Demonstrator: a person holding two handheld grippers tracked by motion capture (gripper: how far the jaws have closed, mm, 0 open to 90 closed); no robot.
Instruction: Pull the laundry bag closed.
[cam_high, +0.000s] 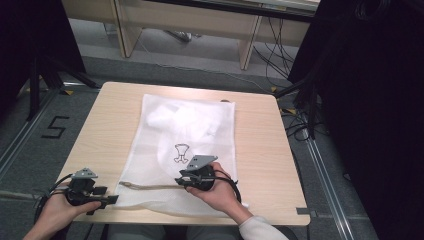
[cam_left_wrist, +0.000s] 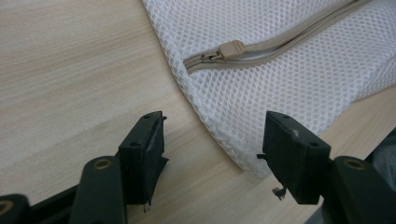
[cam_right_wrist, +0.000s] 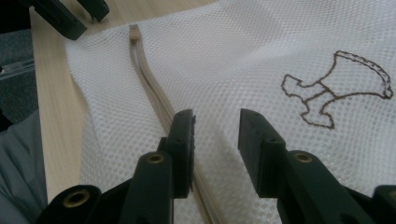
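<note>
Bag: one white mesh laundry bag (cam_high: 185, 150) lies flat on the table (cam_high: 260, 150), its near edge toward you, with a white garment (cam_high: 175, 119) inside at the far end.
Zipper: one tan zipper (cam_right_wrist: 152, 84) runs along the near edge; its slider (cam_left_wrist: 232, 48) sits at the left end.
Left gripper: your left gripper (cam_left_wrist: 212, 154) rests released at the bag's left corner, jaws apart, gripping nothing.
Right gripper: your right gripper (cam_right_wrist: 215, 140) hovers over the zipper, jaws apart and not clamped on anything.
Risk one: the jaws may pinch loose mesh instead of the zipper tape.
Risk two: with the corner unheld, you may drag the whole bag.
Count: two grippers, one bag, one zipper, one embroidered mark (cam_right_wrist: 336, 88).
</note>
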